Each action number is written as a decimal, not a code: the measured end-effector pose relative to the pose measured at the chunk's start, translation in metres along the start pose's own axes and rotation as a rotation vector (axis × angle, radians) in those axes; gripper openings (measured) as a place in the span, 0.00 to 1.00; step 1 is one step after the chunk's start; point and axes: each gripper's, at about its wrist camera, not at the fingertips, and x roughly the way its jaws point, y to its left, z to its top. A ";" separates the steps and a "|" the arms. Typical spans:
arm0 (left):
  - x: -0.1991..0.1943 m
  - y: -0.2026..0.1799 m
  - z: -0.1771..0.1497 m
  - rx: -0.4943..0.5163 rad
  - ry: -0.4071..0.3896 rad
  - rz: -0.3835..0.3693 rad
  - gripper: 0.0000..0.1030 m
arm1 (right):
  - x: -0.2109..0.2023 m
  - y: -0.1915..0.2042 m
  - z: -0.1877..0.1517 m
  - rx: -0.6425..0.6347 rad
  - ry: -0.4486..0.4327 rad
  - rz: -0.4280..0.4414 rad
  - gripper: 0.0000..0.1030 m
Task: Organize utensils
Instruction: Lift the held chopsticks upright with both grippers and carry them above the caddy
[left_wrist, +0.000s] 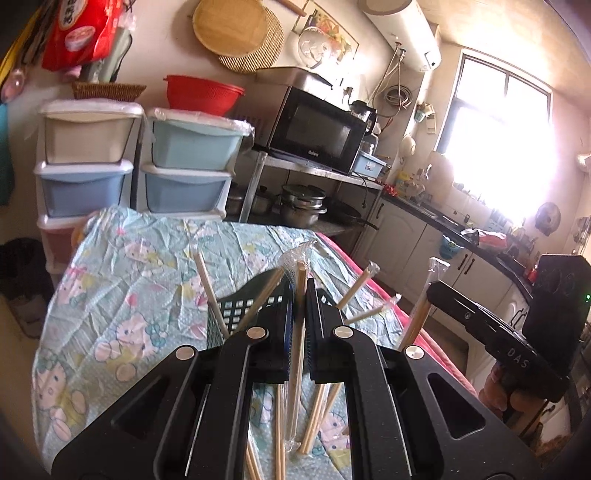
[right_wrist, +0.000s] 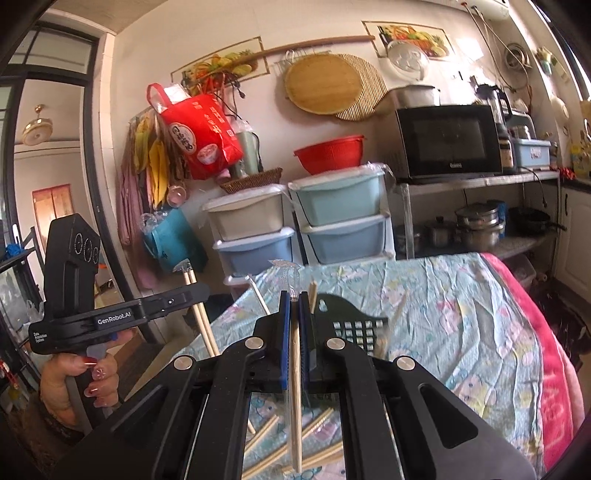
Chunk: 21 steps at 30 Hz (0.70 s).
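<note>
Bright window (left_wrist: 495, 125) over counter; microwave (left_wrist: 317, 129) on shelf; pastel drawers (right_wrist: 332, 218) against wall.

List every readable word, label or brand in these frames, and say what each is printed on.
"GenRobot.AI": left gripper, on its side.
"DAS": right gripper, on its side.
Microwave brand: too blurred.
Red bag print: unreadable.
Small label under "GenRobot.AI": too small.

Both grippers (left_wrist: 300, 317) (right_wrist: 294, 325) are matte black with round silver screws and blue pads. One side reads "GenRobot.AI" (white print). The hand (right_wrist: 79, 384) wears red nail polish.
</note>
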 end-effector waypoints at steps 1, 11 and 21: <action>-0.001 -0.002 0.003 0.009 -0.008 0.002 0.03 | 0.000 0.002 0.003 -0.005 -0.006 0.002 0.05; -0.002 -0.013 0.025 0.046 -0.053 0.000 0.03 | 0.000 0.010 0.028 -0.048 -0.070 -0.003 0.05; 0.011 -0.025 0.049 0.062 -0.102 -0.005 0.03 | -0.001 0.009 0.056 -0.092 -0.155 -0.033 0.05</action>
